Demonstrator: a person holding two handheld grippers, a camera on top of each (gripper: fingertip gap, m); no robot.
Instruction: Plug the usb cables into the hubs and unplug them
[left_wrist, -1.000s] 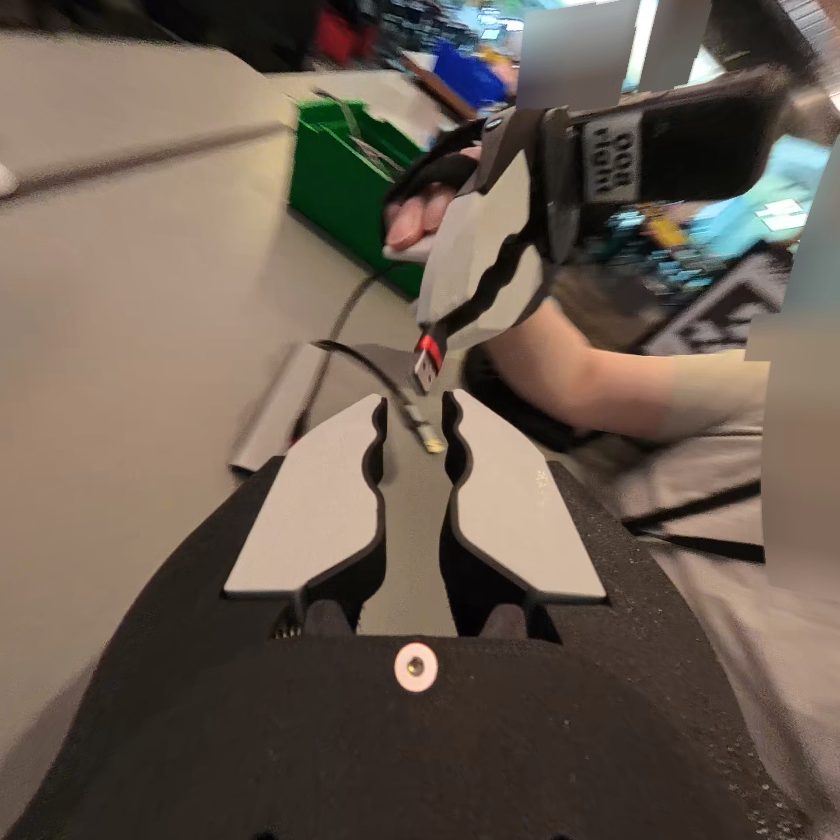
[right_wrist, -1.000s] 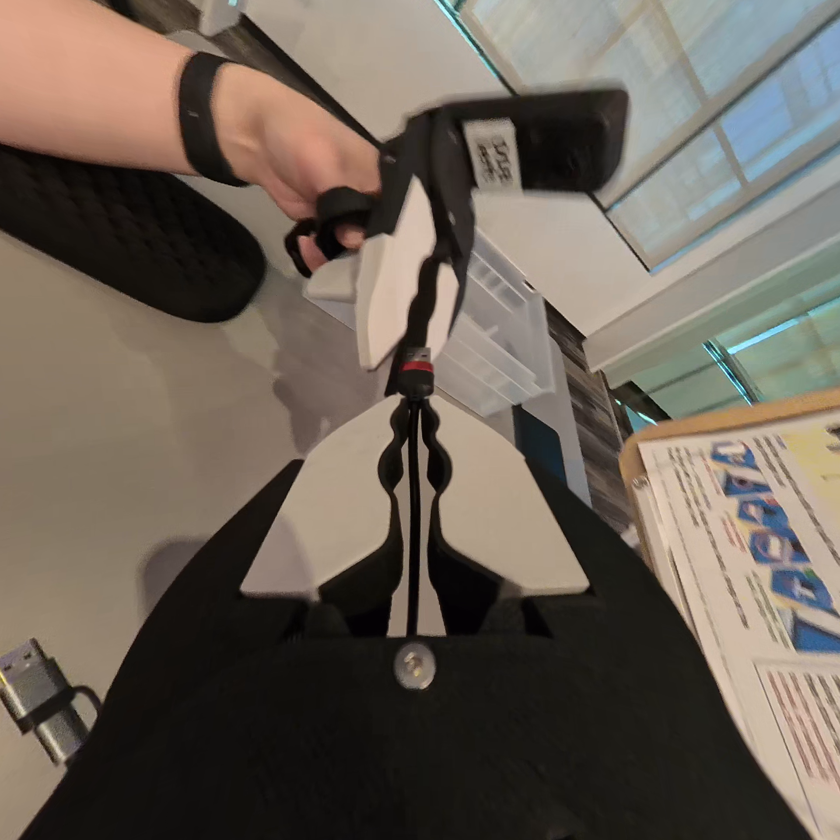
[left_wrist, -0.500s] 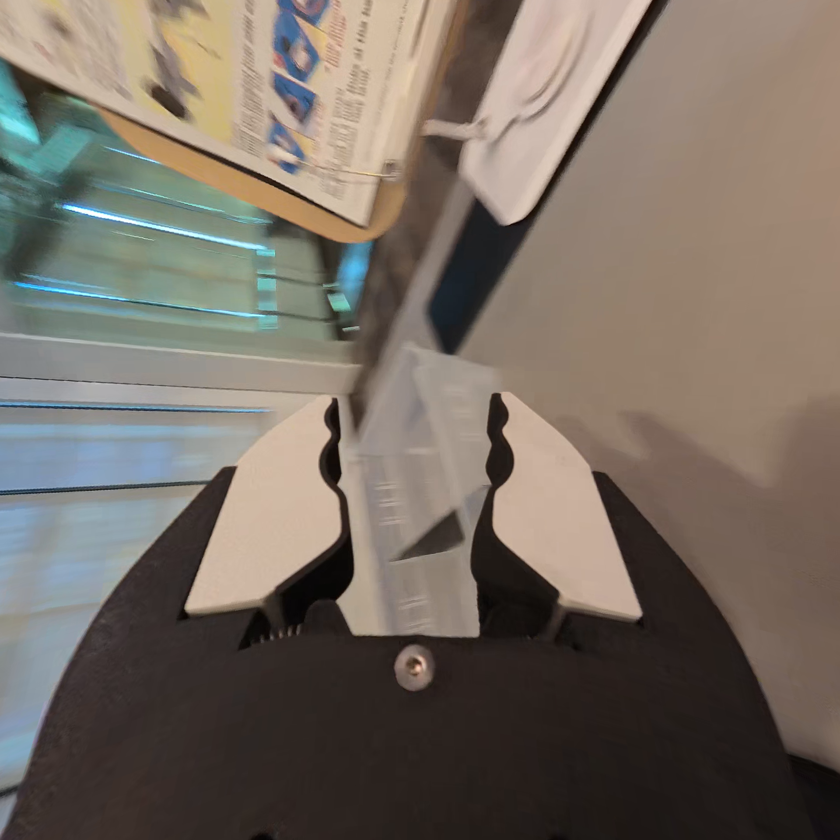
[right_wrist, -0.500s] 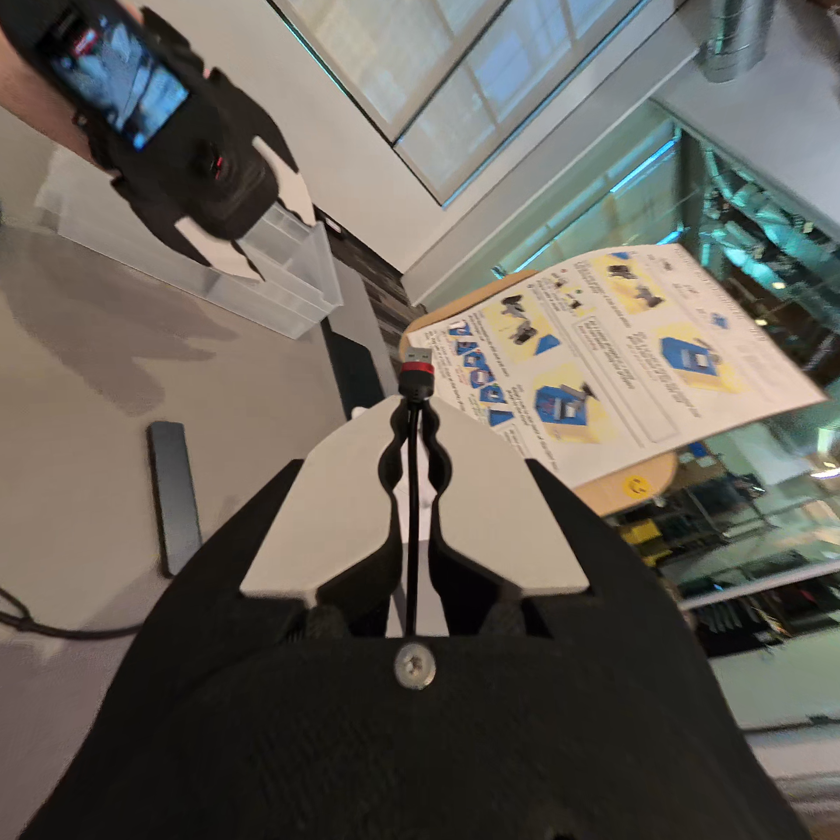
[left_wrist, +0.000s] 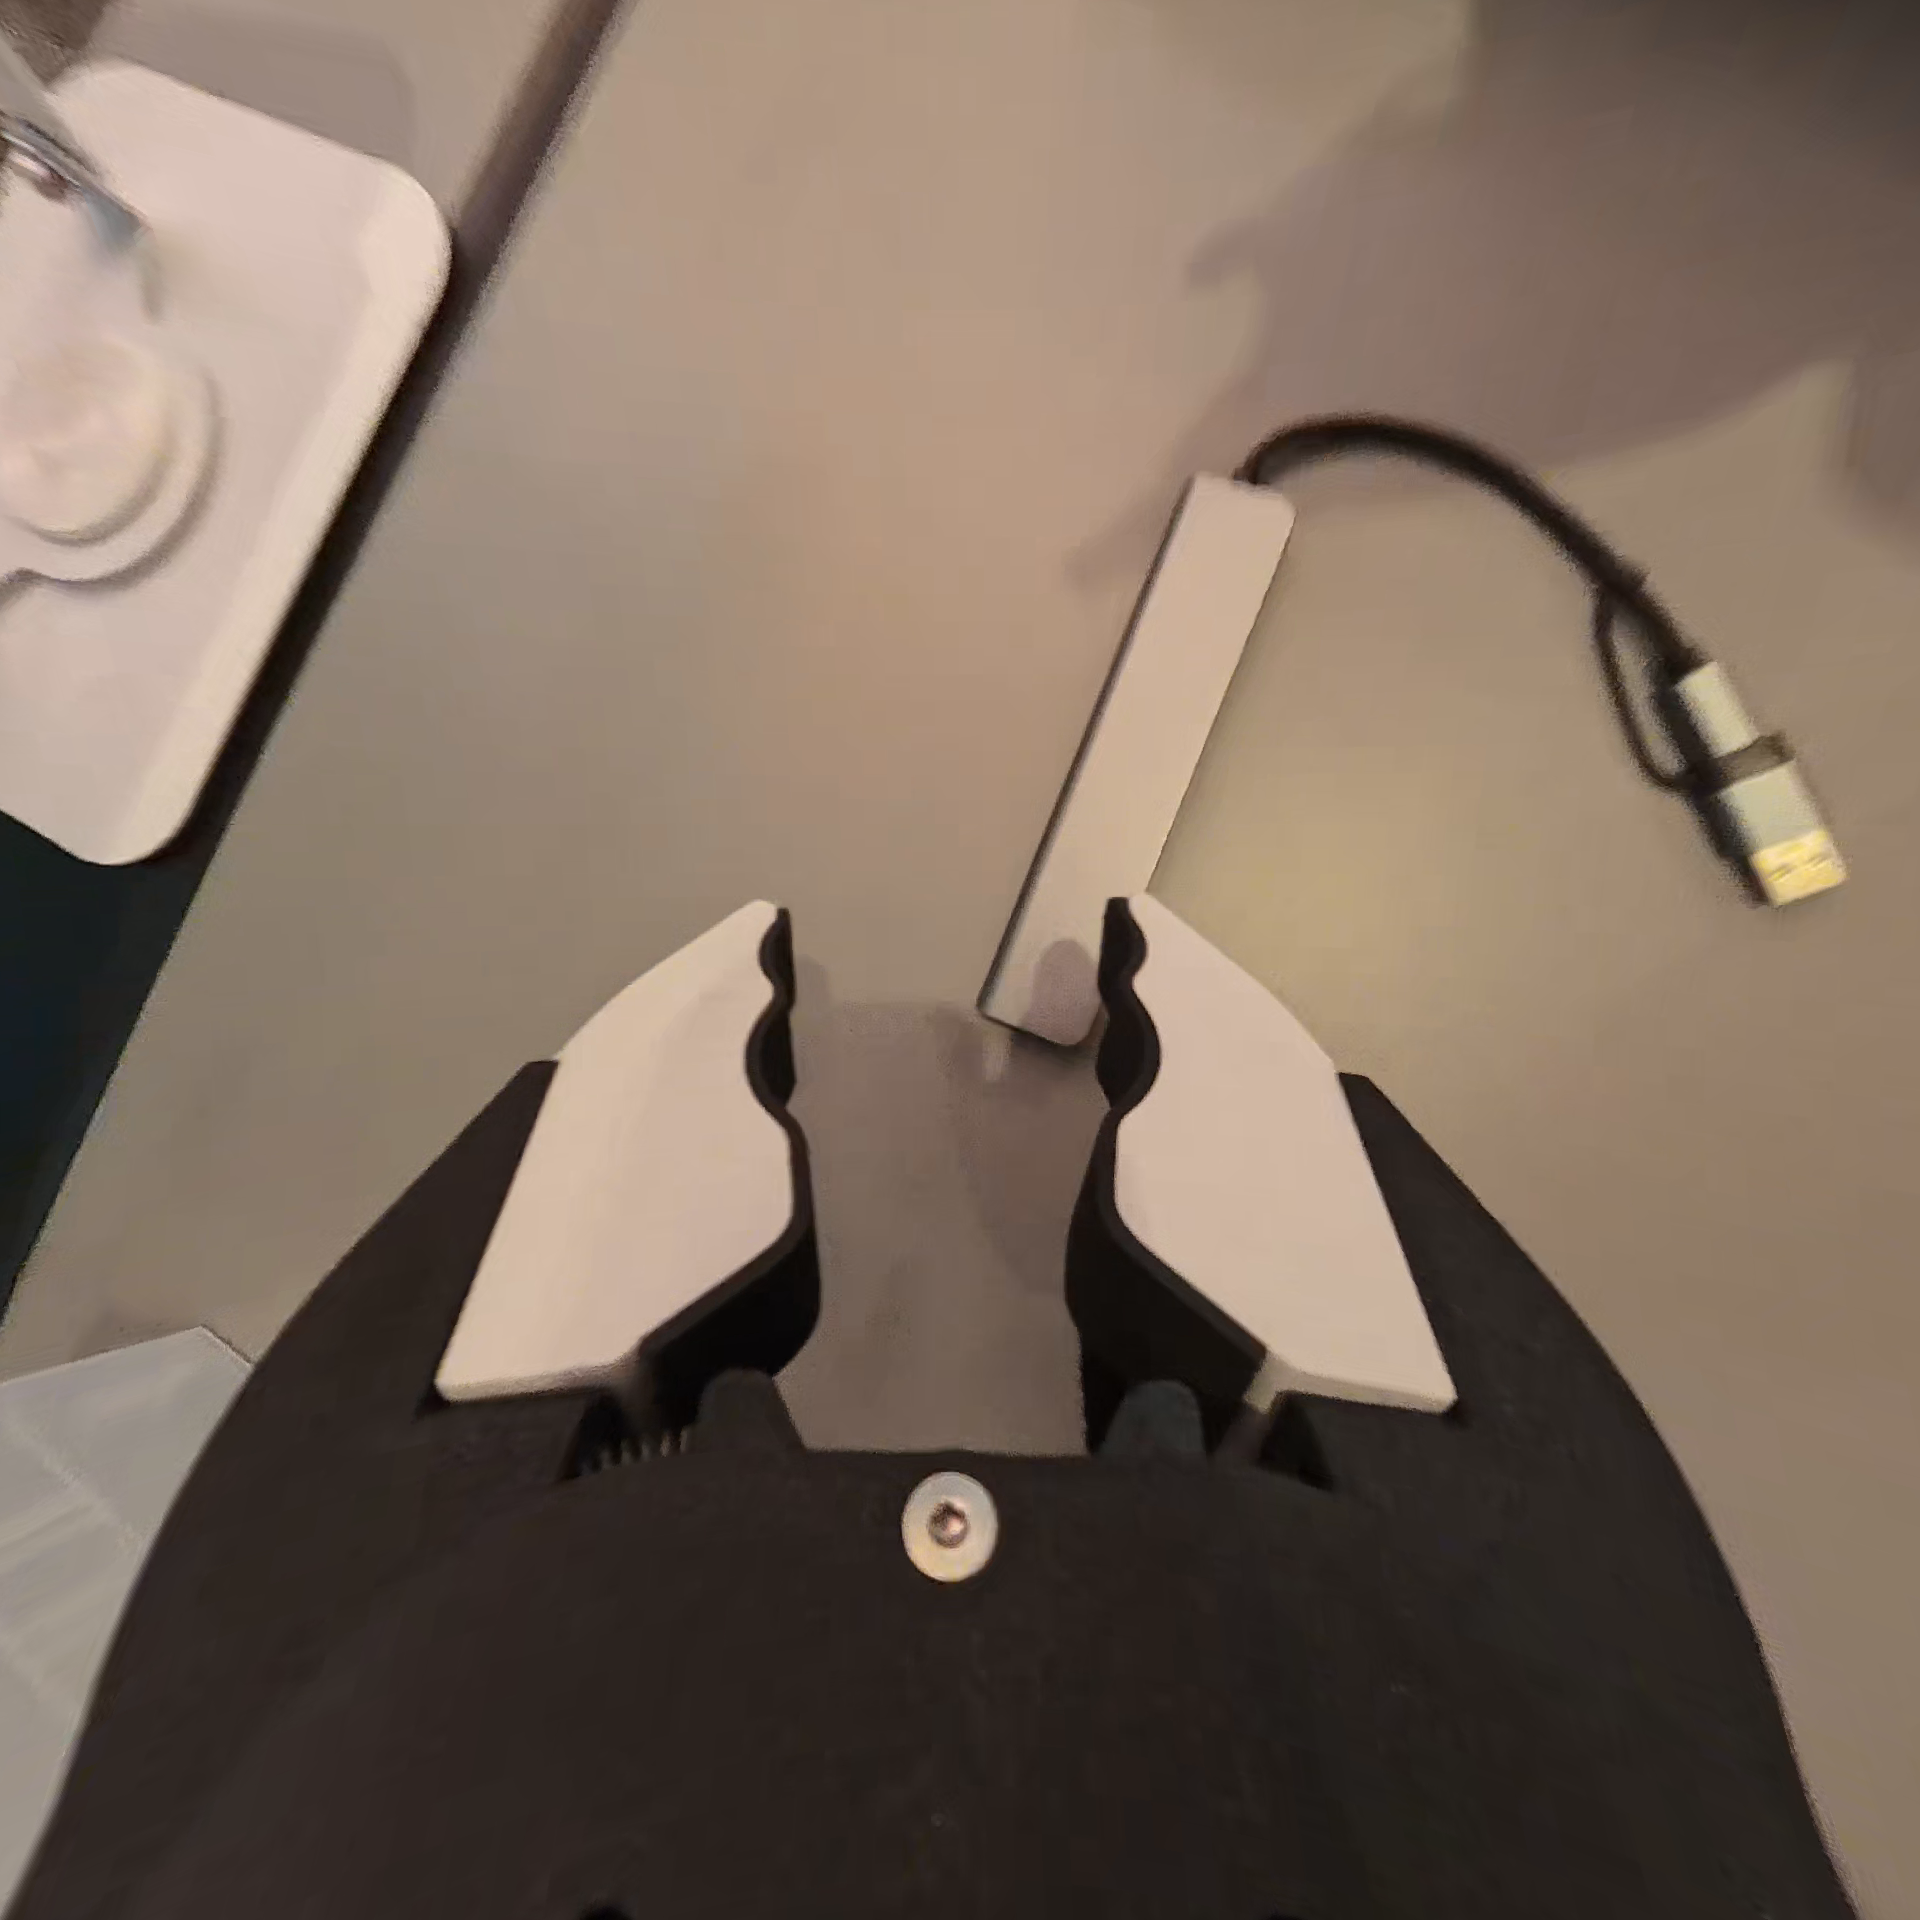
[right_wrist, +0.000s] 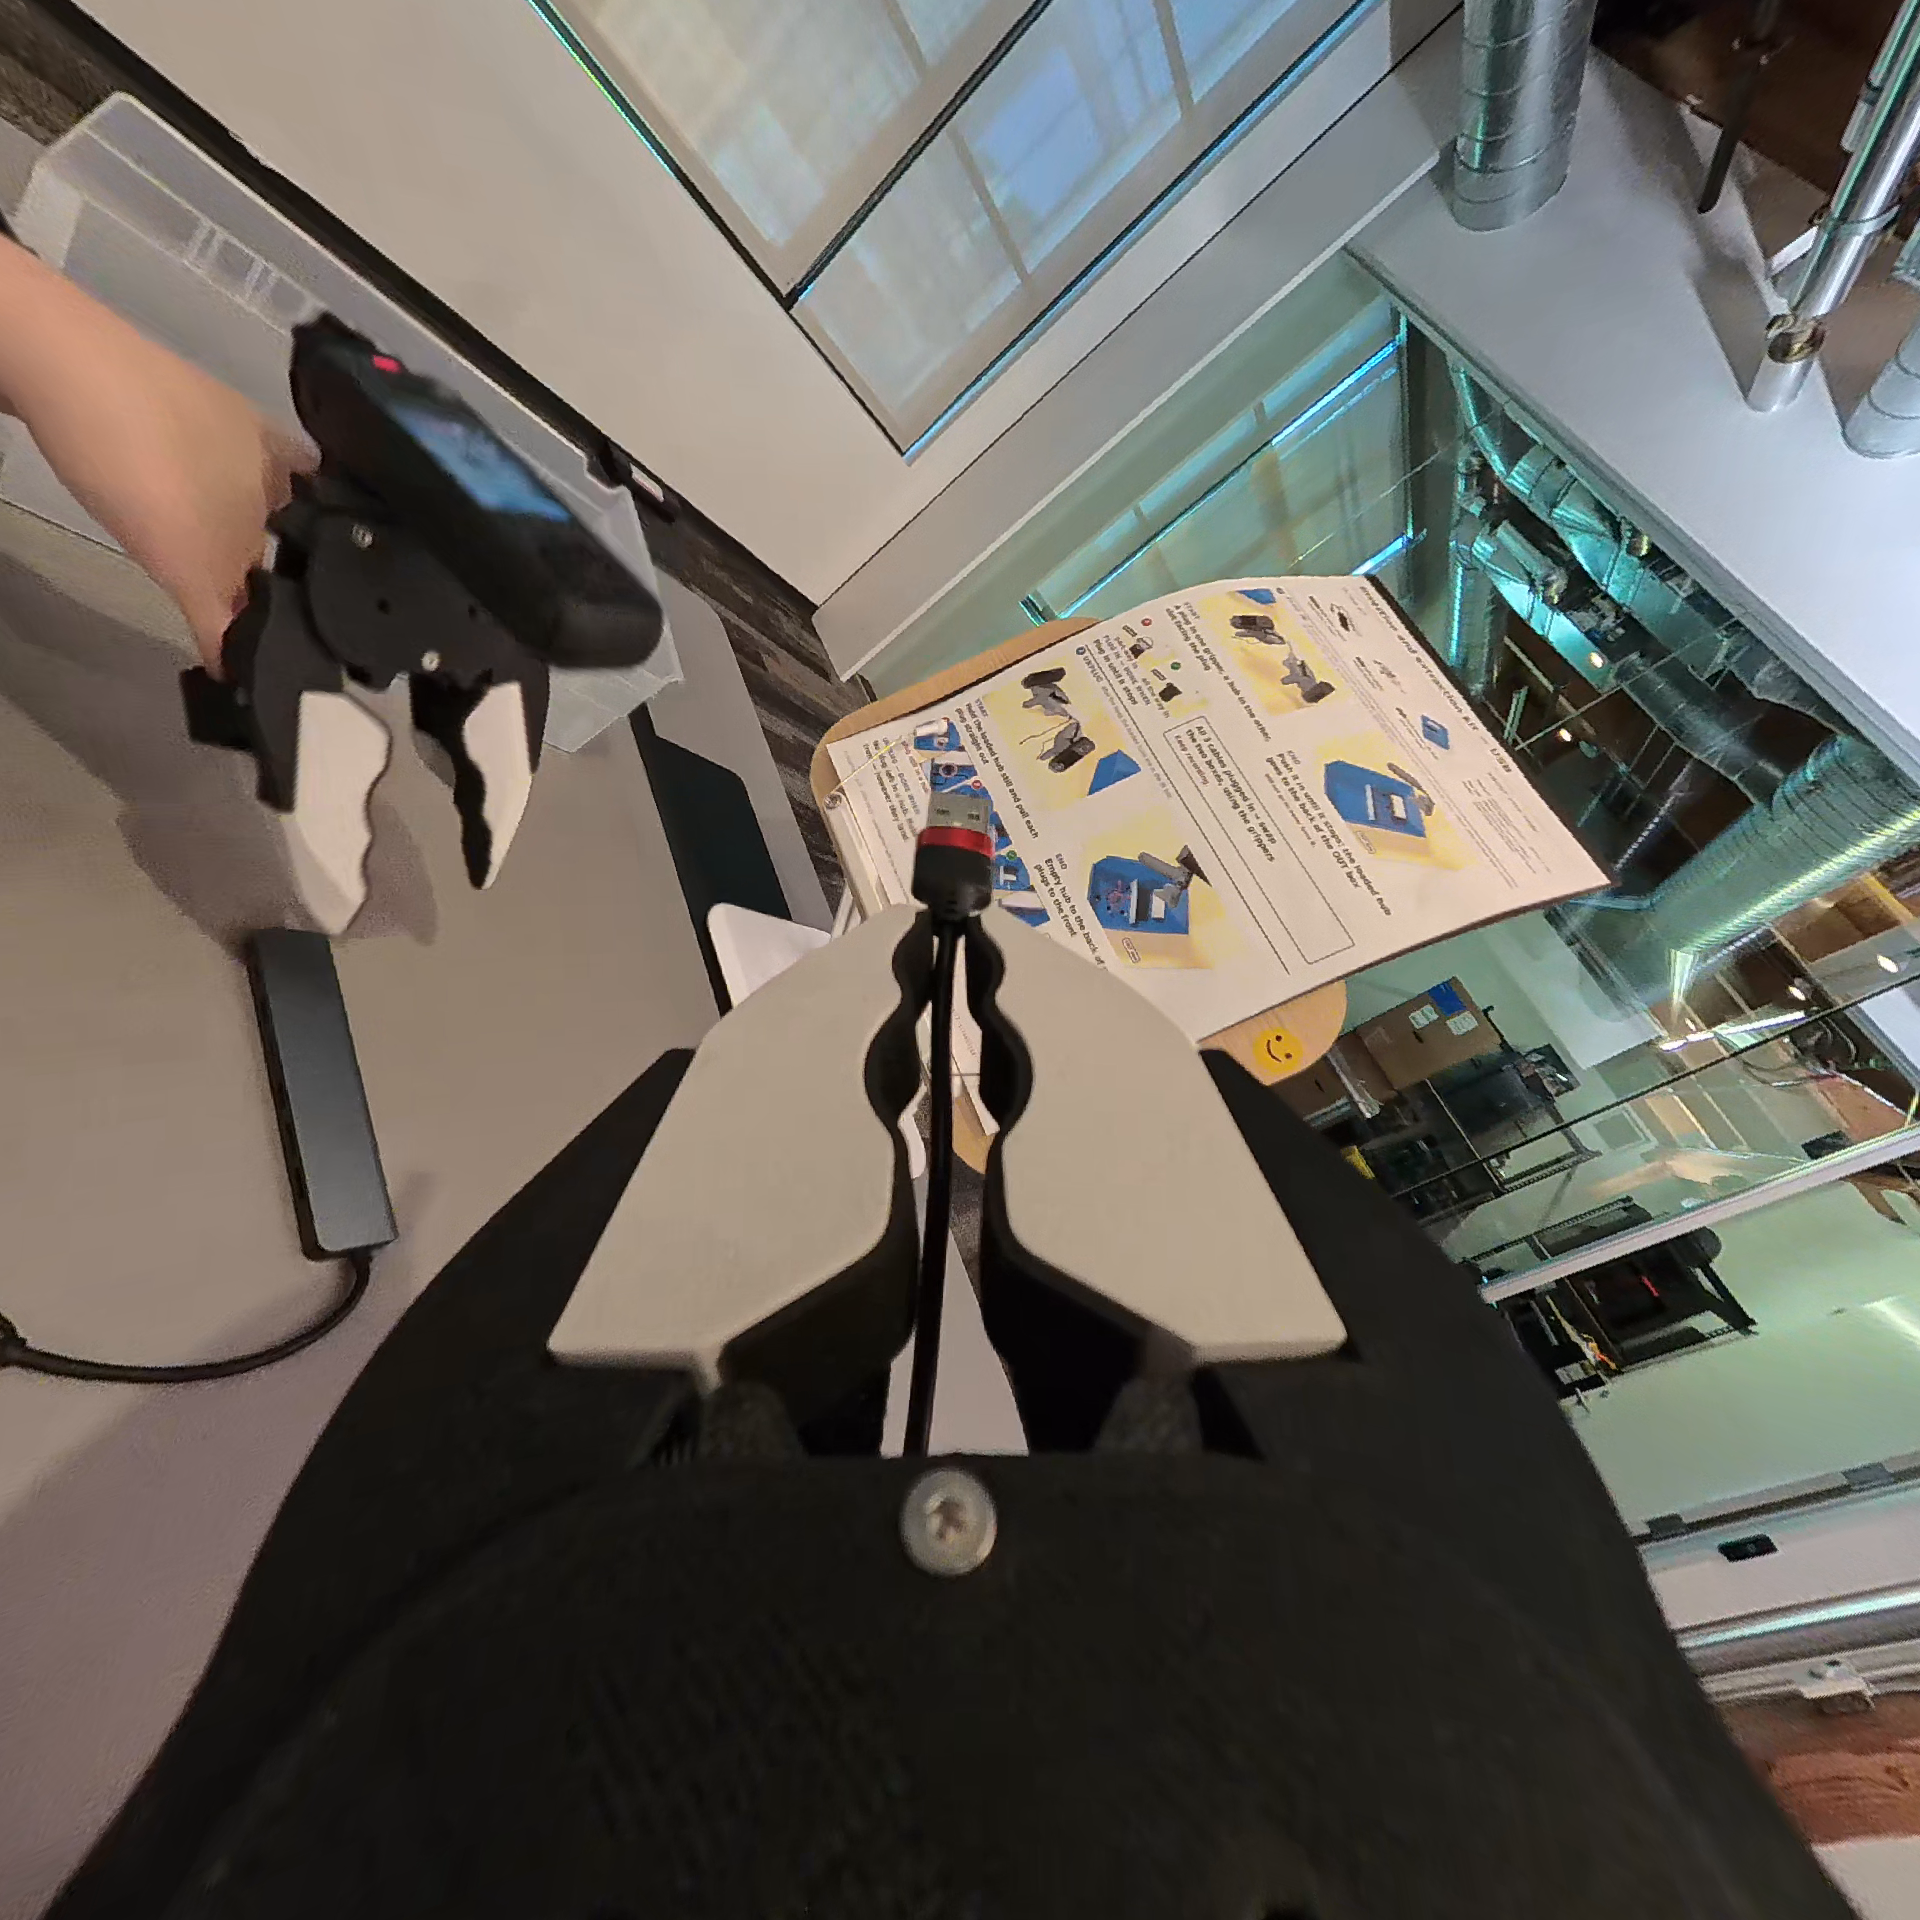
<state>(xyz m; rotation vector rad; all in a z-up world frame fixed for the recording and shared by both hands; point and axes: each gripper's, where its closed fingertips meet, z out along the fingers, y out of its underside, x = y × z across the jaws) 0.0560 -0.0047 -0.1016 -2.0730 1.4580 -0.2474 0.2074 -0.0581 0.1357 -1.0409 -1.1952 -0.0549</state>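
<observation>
A slim grey USB hub (left_wrist: 1153, 748) lies flat on the grey table, its black lead (left_wrist: 1496, 509) curling right to a metal plug (left_wrist: 1756, 810). My left gripper (left_wrist: 945, 925) is open and empty, hovering just over the hub's near end, which sits by my right finger. In the right wrist view the hub (right_wrist: 317, 1081) lies at the left with the left gripper (right_wrist: 416, 883) above it. My right gripper (right_wrist: 948, 920) is shut on a black USB cable (right_wrist: 930, 1195). Its red-banded plug (right_wrist: 954, 847) sticks out past my fingertips, held in the air away from the hub.
A white pad (left_wrist: 177, 488) lies at the table's left edge. A clear plastic bin (right_wrist: 187, 249) stands behind the left gripper. A board with a printed instruction sheet (right_wrist: 1226, 790) stands past the table edge. A person's hand (right_wrist: 135, 457) holds the left gripper. Left tips to right tips: about 30 cm.
My left gripper has swung from the right gripper's plug, past the bin and sheet, down over the hub, jaws wider. My right gripper has lifted and turned, still holding the cable.
</observation>
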